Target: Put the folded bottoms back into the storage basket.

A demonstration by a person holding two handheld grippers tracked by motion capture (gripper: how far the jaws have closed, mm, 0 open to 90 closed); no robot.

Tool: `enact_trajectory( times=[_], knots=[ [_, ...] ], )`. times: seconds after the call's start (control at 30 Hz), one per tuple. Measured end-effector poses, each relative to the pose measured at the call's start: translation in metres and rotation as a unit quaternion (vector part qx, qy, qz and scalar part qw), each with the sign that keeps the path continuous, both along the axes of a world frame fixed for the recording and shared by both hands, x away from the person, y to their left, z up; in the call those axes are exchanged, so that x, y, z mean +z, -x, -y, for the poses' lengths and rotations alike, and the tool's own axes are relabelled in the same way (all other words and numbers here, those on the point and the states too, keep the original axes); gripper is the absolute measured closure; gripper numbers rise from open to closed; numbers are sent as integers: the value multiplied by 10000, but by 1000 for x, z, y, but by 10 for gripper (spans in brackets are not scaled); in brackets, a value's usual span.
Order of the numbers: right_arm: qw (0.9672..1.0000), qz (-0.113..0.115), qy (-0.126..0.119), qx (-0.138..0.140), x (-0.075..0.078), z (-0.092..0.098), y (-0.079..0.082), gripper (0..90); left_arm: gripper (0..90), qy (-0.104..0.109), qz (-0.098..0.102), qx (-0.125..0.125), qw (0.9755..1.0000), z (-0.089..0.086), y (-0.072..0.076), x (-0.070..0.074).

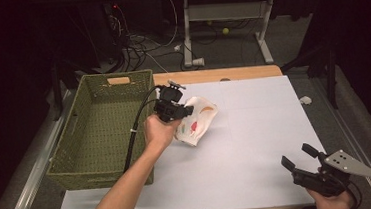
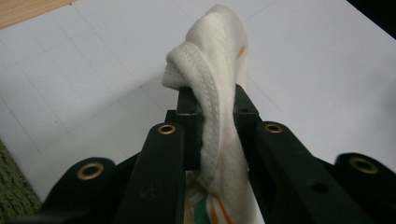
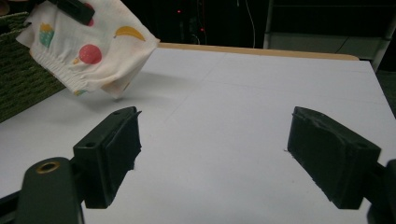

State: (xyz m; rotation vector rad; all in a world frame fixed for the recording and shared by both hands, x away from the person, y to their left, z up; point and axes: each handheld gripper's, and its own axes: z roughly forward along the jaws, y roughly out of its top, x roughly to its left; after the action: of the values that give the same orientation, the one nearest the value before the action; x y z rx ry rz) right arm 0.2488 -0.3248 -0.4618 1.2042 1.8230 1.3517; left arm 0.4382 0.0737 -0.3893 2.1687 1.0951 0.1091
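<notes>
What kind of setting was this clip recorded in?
Most likely a lab or workshop bench set up for recording, not a home. A white sheet covers the table, loose cables trail over the floor behind it, and a metal-framed desk stands in the dim background. A woven basket sits at one side.

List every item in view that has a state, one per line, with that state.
left gripper: shut on the cloth, raised above the table.
cloth: crumpled, pinched at its stitched edge, hanging clear of the white sheet.
right gripper: open, nothing between its jaws, low over the white sheet.
basket: upright; what shows of its inside is empty.
white sheet: lying flat on the table.
</notes>
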Motion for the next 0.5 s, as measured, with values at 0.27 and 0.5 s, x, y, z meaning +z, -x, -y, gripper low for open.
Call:
enact_trajectory(
  times=[0.27, 0.5],
  knots=[
    [10000, 19, 2, -2, 0, 0, 0, 179, 769, 132, 1, -62, 9999, -7, 7, 9],
    [10000, 13, 4, -11, 0, 0, 0, 179, 769, 262, 90, -114, 9996, -12, 14, 16]
  ],
)
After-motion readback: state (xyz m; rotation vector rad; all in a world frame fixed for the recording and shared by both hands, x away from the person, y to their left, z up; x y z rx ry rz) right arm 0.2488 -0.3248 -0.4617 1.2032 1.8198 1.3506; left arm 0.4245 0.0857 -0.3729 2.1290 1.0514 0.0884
